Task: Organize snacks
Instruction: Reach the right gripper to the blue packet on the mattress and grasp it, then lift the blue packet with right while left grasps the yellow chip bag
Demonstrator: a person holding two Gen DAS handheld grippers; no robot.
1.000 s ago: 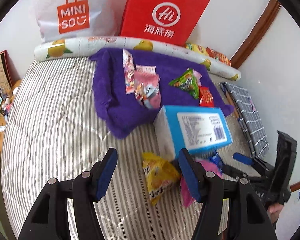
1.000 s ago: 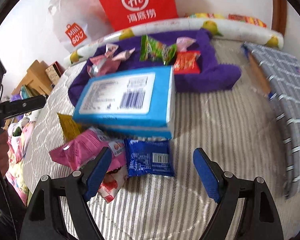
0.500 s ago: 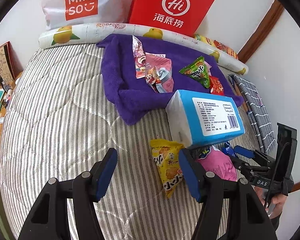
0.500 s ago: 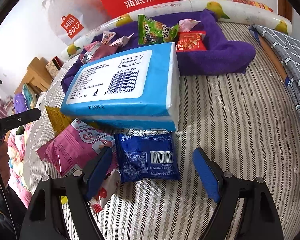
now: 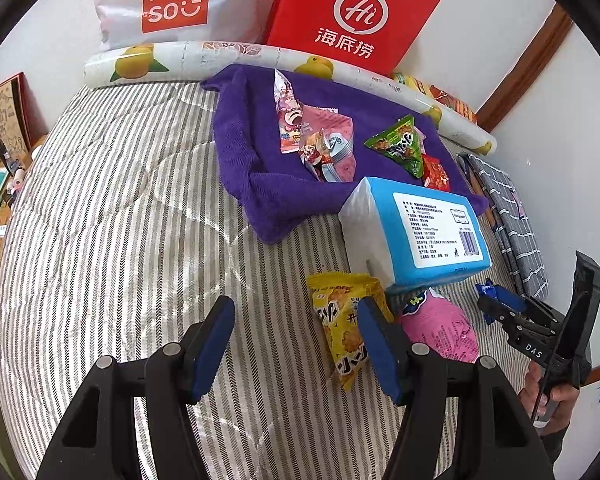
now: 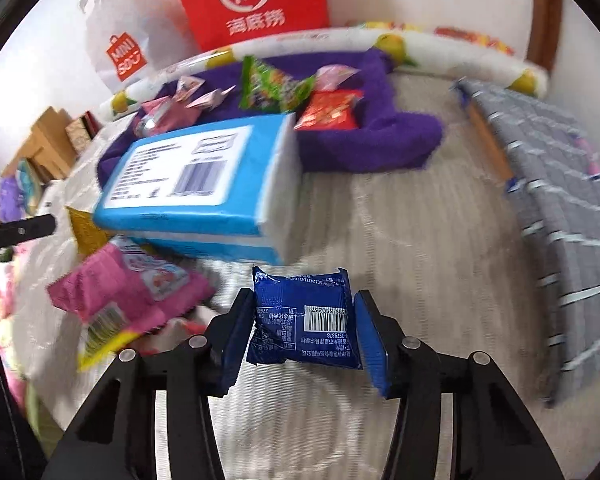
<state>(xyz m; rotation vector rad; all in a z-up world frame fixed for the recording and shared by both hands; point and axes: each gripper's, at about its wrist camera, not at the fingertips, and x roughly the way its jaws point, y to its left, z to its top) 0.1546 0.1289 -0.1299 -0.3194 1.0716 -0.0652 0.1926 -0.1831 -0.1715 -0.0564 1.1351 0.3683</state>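
The right gripper point(image 6: 305, 332) has its jaws closing in from both sides on a small dark blue foil snack packet point(image 6: 306, 320) with a white barcode label; they have just been narrowing, and the packet sits squarely between the blue pads, which meet its two side edges. The packet lies on the grey-and-white striped quilted bed point(image 6: 400, 264). Just beyond the jaw tips is a large light blue plastic-wrapped tissue pack point(image 6: 196, 184), and off the left jaw lies a crumpled pink snack bag point(image 6: 120, 296).

The left gripper point(image 5: 296, 340) has its jaws spread with nothing between them, above the striped bed. A yellow printed snack bag point(image 5: 340, 320) lies partly behind the right jaw, on its outer side. Farther ahead of these jaws a folded purple towel point(image 5: 260, 184) carries a green triangular snack bag point(image 5: 400, 146), a small red packet point(image 5: 436, 174) and several pink wrappers point(image 5: 320, 144).
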